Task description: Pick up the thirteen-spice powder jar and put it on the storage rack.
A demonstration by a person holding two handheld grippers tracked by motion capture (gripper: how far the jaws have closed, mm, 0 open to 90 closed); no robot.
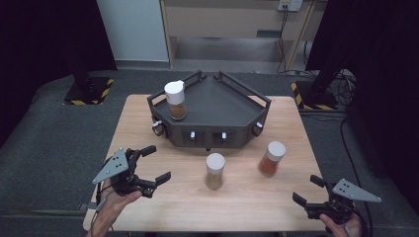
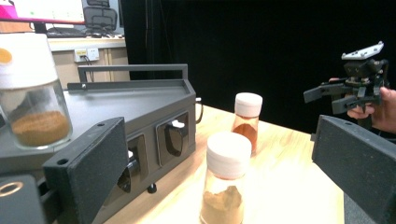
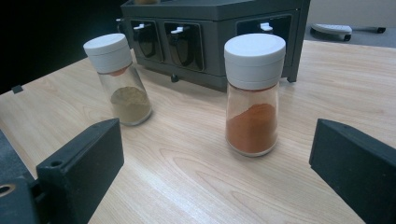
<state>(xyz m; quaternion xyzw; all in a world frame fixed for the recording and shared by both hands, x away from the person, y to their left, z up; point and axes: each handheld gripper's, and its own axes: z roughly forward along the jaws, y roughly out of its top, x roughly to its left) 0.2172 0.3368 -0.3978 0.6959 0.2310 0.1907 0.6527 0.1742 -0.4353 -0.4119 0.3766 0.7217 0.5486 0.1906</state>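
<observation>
One jar stands on the rack, likely placed. Tan jar and red jar wait on bench before the rack. Left tool and right tool spread, empty.

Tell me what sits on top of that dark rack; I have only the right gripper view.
Observer: One white-capped spice jar of brown powder stands upright at the left side of the rack.
Operator: Report the left gripper.
Observer: The left gripper is open and holds nothing.
Operator: Say which table jar is nearer it.
Observer: The tan-powder jar; the orange-powder jar stands nearer the right gripper.
</observation>
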